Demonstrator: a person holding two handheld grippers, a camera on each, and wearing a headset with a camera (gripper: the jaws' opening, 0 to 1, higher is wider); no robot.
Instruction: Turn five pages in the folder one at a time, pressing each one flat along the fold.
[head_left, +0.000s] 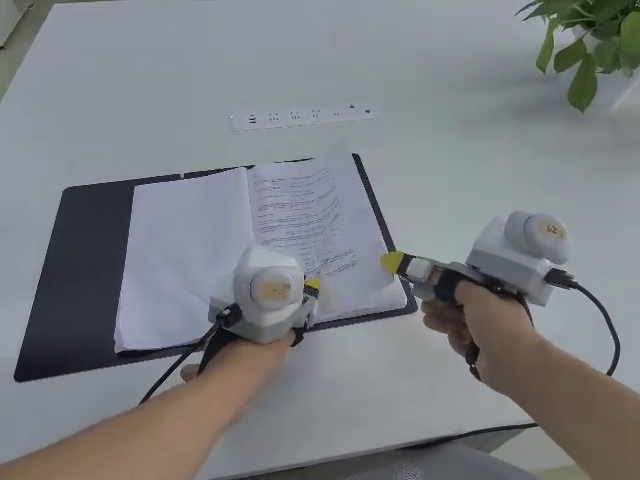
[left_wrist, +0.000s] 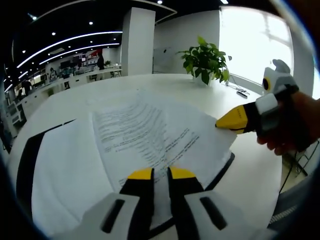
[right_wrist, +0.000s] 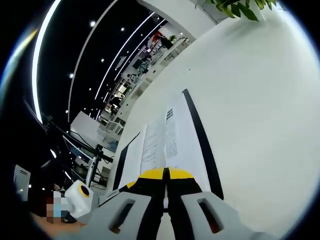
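Observation:
The black folder (head_left: 80, 260) lies open on the white table, with a blank sheet (head_left: 185, 250) on its left and a printed page (head_left: 310, 220) on its right. My left gripper (head_left: 312, 286) hovers over the bottom edge of the pages close to the fold. In the left gripper view its jaws (left_wrist: 161, 173) stand almost together over the printed page (left_wrist: 145, 130), with nothing held. My right gripper (head_left: 392, 263) is at that page's right edge, low down. Seen from the left gripper, its yellow tip (left_wrist: 220, 123) meets the page corner. In its own view the right gripper (right_wrist: 165, 172) is shut on the page edge (right_wrist: 177, 140).
A white power strip (head_left: 305, 116) lies beyond the folder. A green plant (head_left: 590, 40) stands at the far right corner. A black cable (head_left: 600, 320) trails from the right gripper over the table's near edge. Bare table surrounds the folder.

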